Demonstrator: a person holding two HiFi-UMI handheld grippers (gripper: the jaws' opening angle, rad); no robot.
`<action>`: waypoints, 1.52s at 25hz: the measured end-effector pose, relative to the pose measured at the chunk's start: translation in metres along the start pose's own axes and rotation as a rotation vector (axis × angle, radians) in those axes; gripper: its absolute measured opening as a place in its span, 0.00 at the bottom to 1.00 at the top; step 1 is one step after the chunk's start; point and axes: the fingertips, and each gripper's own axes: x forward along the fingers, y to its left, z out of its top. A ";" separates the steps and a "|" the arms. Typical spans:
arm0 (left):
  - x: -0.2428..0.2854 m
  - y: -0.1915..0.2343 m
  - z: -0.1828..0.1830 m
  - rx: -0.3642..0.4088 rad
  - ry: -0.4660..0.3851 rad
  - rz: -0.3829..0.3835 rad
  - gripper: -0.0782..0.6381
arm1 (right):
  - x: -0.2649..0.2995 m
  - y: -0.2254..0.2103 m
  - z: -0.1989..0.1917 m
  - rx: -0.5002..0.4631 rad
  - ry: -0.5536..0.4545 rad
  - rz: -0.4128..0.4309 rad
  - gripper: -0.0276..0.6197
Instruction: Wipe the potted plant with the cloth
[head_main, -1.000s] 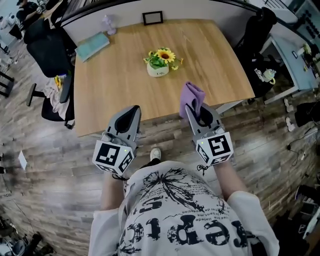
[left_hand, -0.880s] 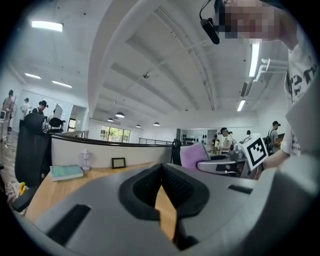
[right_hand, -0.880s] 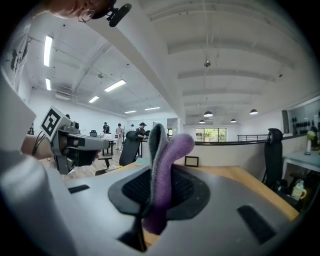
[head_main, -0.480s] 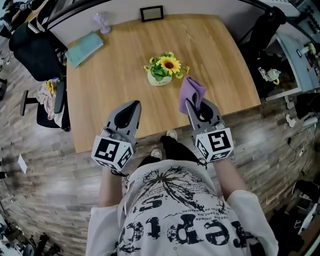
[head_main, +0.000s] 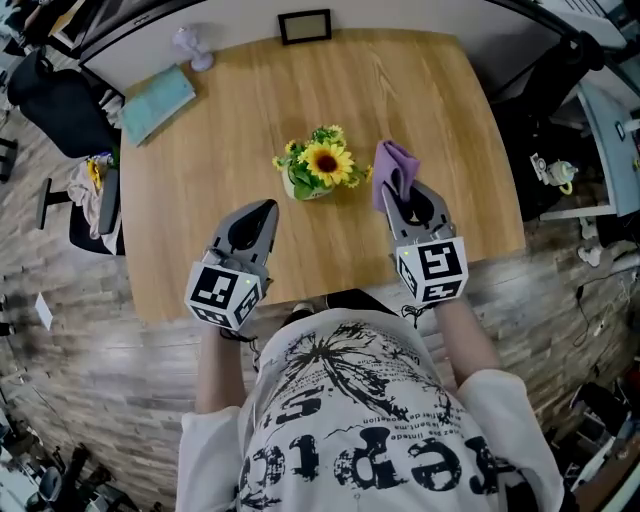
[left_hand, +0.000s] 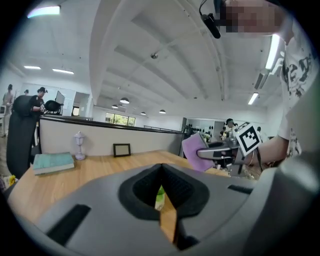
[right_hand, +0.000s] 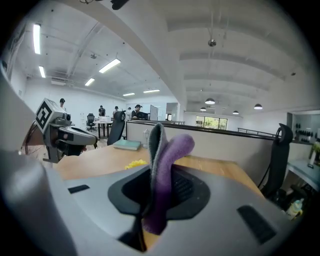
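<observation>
The potted plant (head_main: 318, 166), a sunflower with green leaves in a small white pot, stands near the middle of the wooden table (head_main: 240, 110). My right gripper (head_main: 393, 195) hovers just right of it, shut on a folded purple cloth (head_main: 394, 171) that sticks up between the jaws (right_hand: 165, 165). Left of and nearer than the pot, my left gripper (head_main: 268, 208) is shut with nothing in it. In the left gripper view only a sliver of the pot (left_hand: 159, 197) shows through the jaws, with the cloth (left_hand: 194, 154) and the other gripper to the right.
A teal book (head_main: 156, 102), a small lilac lamp (head_main: 190, 44) and a black picture frame (head_main: 305, 25) sit along the table's far edge. A black office chair (head_main: 60, 105) stands at the left. A dark chair (head_main: 520, 110) and shelves stand at the right.
Both grippers have moved forward from the table's near edge out over the table, and now flank the potted plant. The cloth stays in the right gripper.
</observation>
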 end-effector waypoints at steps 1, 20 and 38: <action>0.009 0.004 -0.007 -0.021 0.006 0.012 0.11 | 0.010 -0.008 -0.009 -0.004 0.026 0.009 0.15; 0.109 0.053 -0.125 -0.100 0.273 0.010 0.11 | 0.149 -0.010 -0.149 -0.005 0.389 0.295 0.15; 0.113 0.051 -0.125 -0.068 0.276 -0.056 0.11 | 0.159 0.034 -0.151 -0.013 0.415 0.374 0.16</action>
